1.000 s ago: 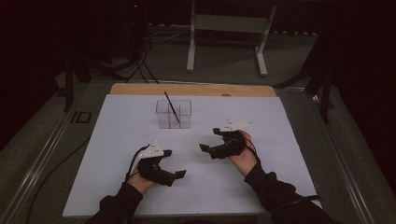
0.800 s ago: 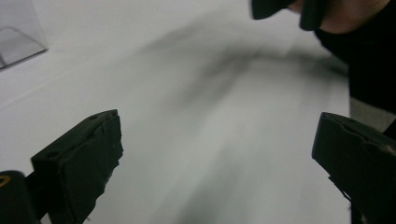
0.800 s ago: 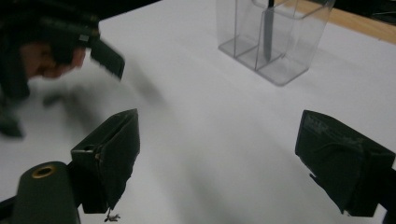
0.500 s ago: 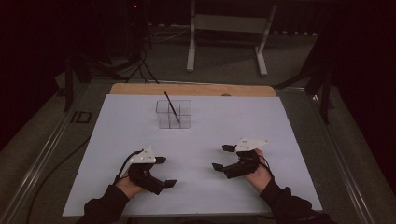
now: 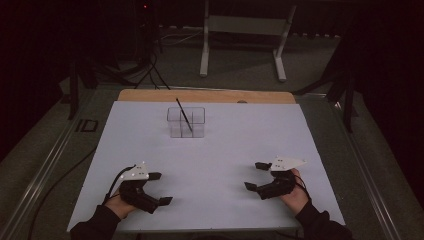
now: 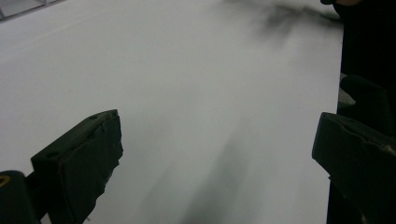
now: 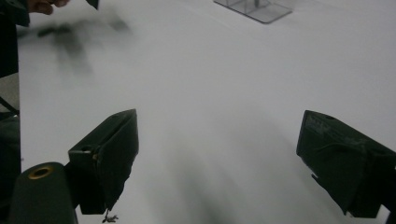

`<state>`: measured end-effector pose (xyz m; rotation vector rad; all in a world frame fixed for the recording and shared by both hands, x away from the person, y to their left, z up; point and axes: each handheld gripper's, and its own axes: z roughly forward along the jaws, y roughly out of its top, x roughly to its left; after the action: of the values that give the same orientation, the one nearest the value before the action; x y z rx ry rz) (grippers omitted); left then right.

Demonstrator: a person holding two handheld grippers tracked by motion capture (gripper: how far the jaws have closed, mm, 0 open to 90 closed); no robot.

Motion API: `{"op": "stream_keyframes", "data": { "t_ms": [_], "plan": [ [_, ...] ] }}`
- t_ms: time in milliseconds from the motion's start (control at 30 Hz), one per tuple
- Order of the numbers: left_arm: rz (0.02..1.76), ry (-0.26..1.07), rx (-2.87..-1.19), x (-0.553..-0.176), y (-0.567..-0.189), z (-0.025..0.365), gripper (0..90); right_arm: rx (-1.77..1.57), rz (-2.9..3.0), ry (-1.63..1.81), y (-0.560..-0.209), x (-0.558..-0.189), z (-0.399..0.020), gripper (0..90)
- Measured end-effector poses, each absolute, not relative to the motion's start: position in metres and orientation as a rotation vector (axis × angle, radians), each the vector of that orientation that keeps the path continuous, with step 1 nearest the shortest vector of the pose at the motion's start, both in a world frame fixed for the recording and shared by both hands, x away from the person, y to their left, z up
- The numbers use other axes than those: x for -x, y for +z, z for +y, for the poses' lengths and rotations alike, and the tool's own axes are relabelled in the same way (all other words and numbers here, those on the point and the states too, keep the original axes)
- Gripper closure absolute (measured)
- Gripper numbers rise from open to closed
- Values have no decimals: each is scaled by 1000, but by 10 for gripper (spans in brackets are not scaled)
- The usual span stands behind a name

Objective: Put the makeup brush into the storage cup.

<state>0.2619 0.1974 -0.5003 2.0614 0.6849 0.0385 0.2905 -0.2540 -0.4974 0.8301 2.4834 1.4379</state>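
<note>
While both tools, the left tool and the right tool, rest empty with jaws spread near the counter's front edge, the clear box holding what looks like a black stick stands far off; a hasty reach could tip it

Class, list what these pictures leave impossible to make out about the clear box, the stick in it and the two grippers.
- Clear box, high view: too small to count compartments.
- Black stick: its lower end blurs behind the walls.
- Right gripper view: box cut by the top edge.
- Left gripper view: the other gripper smeared, cut off.
</note>
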Motion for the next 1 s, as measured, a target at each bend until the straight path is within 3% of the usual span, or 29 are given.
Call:
{"op": "stream_keyframes", "data": {
  "t_ms": [500,1000],
  "plan": [
    [752,78,-2022,-253,-506,229,32,-905,2423,1482,-506,-284,-287,133],
    [794,53,-1989,-253,-514,235,31,-967,2437,1503,-519,-283,-303,139]
  ]
}}
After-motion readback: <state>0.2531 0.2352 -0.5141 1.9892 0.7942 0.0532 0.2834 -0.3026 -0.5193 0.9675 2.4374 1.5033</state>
